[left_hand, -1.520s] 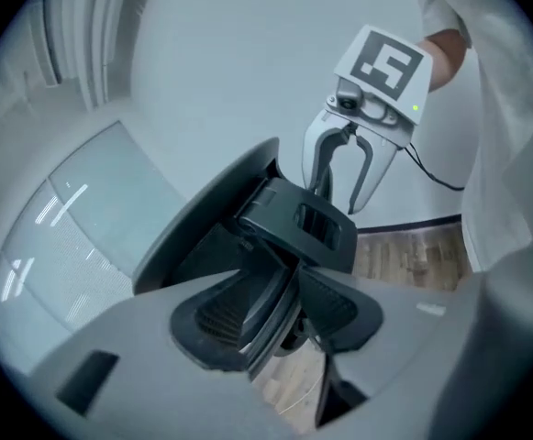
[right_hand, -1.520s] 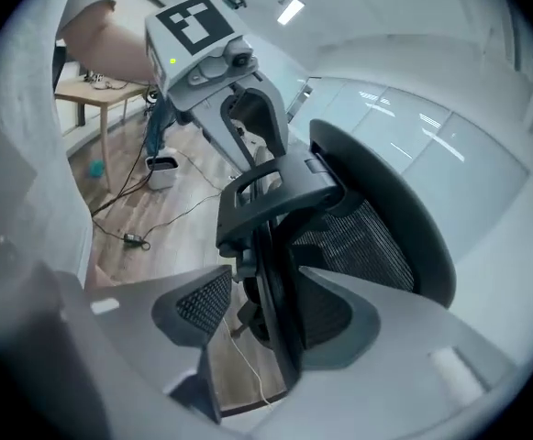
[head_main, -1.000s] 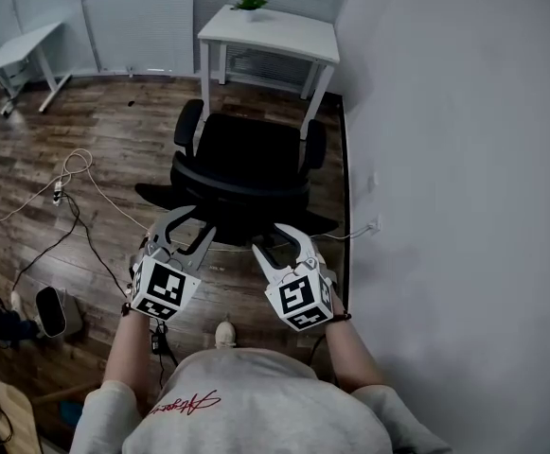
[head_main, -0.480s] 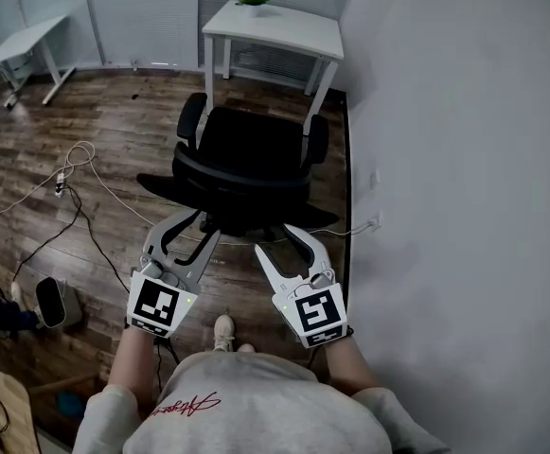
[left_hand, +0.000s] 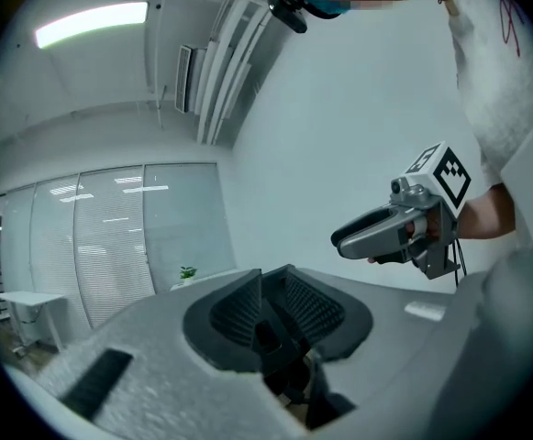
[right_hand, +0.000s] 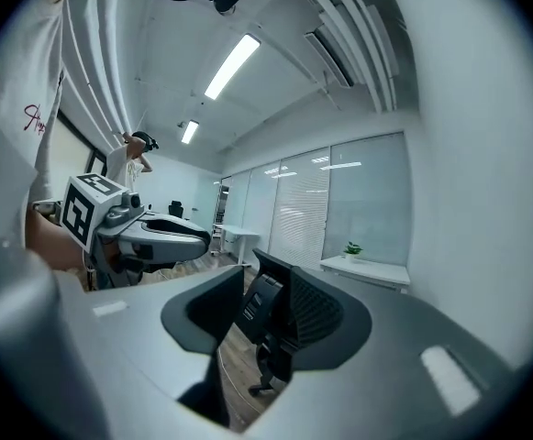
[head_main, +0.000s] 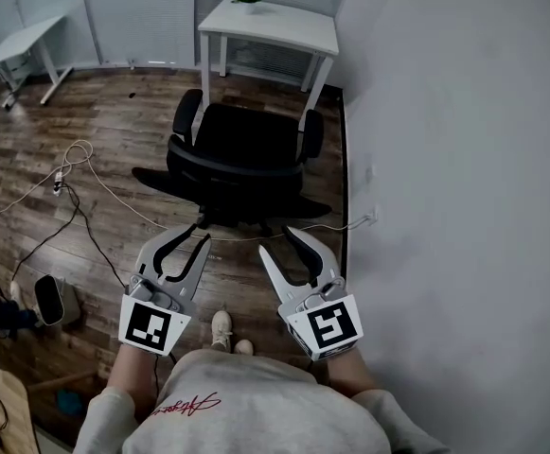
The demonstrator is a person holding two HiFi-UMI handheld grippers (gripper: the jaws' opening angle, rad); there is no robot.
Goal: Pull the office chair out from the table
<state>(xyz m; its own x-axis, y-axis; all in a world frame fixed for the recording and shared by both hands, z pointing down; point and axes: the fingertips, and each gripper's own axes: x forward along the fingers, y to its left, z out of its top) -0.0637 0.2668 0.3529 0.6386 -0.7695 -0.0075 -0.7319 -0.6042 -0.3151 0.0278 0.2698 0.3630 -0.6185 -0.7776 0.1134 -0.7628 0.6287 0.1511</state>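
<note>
Black mesh office chair (head_main: 241, 154), judged already pulled clear of the white bench (head_main: 270, 28) beyond, is therefore left untouched ahead of the left hand-held gripper (head_main: 197, 236) and right hand-held gripper (head_main: 279, 242), whose empty, part-open jaws have just been narrowed.

Black office chair (head_main: 241, 149) standing clear of the small white table (head_main: 270, 28).
The chair is upright with an armrest on each side. Its seat faces the table and its curved backrest is turned away from it, with bare floor (head_main: 114, 140) between the two.
</note>
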